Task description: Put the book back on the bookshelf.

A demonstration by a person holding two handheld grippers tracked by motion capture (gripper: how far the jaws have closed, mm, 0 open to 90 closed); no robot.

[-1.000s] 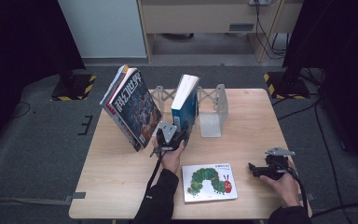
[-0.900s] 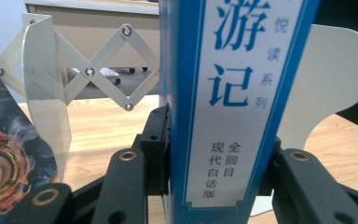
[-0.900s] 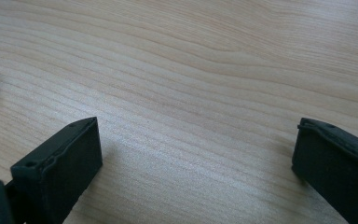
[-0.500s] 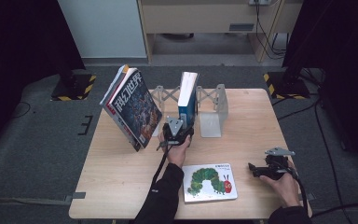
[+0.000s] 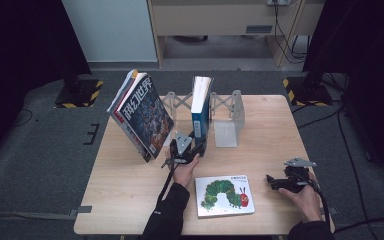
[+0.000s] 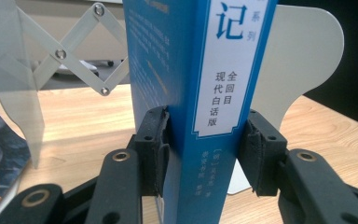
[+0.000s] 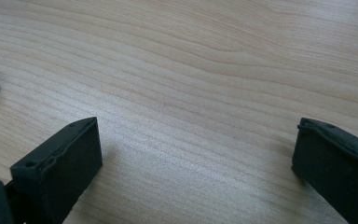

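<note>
In the left gripper view the black fingers (image 6: 156, 154) pinch the lower spine of an upright blue book (image 6: 205, 93), one pad on each cover; in the high view this left gripper (image 5: 192, 150) sits at the middle of the frame, held by a hand (image 5: 184, 172). The blue book stands inside an expanding metal book rack (image 5: 227, 117), between its end plates, with the scissor lattice behind it and a grey plate just to its right. At the rack's left end a stack of magazines (image 5: 142, 115) leans tilted toward the upper left of the frame. The right gripper (image 5: 280, 182), at the lower right of the high view, rests on the wooden counter (image 5: 120, 175) with its fingers (image 7: 60, 168) spread wide over bare wood. A caterpillar picture book (image 5: 224, 195) lies flat at lower centre, between the two hands.
</note>
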